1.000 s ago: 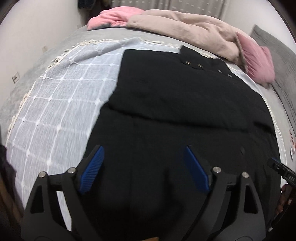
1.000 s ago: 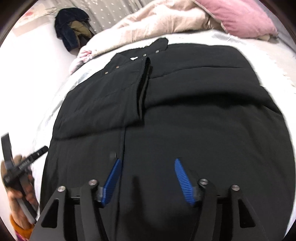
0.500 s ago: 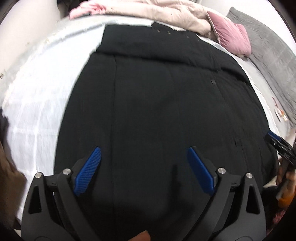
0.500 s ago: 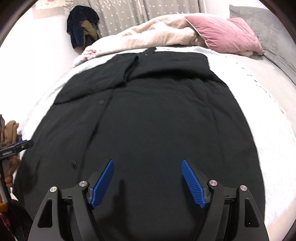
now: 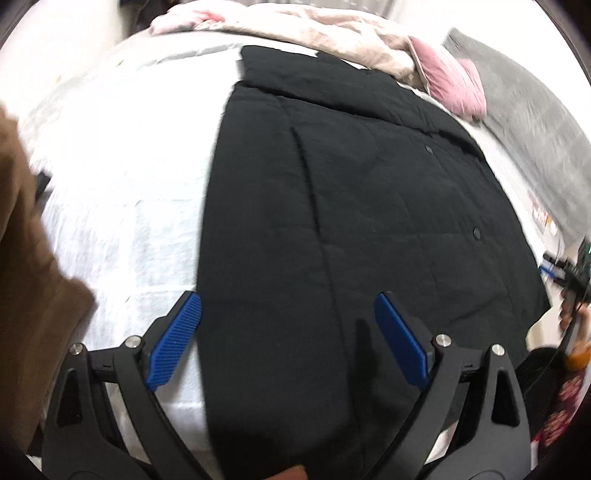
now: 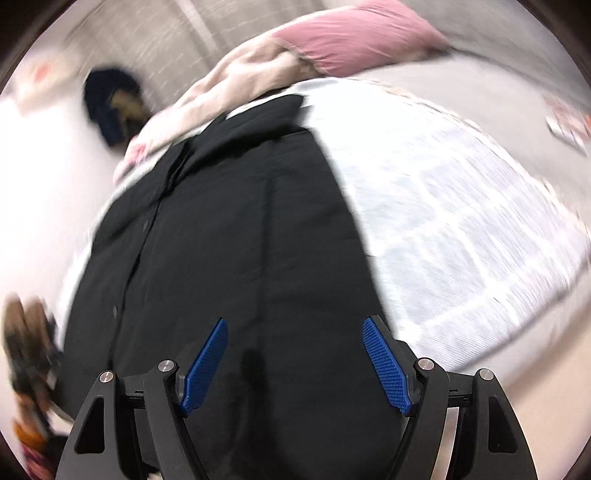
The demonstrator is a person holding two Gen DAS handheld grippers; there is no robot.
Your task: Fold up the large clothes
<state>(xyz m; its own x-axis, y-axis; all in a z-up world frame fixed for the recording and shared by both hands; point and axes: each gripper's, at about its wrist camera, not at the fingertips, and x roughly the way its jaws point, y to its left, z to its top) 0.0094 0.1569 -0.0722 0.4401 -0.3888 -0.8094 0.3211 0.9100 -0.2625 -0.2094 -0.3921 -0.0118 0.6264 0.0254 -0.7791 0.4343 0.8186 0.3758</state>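
My left gripper (image 5: pixel 288 332) hangs w/ fingers released wide, nothing btwn them, over the left edge of the black coat (image 5: pixel 351 203). The coat lies flat on the bed's white checked blanket (image 5: pixel 122 192), collar end by the beige duvet (image 5: pixel 325 33) & pink pillow (image 5: pixel 450 81). My right gripper (image 6: pixel 295 358) is over its right part, fingers released, empty.

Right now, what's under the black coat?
The black coat lies flat on a white grid-patterned cover, visible along both sides of it. Whatever sits directly beneath the coat's middle is covered. A beige duvet lies beyond its collar end.
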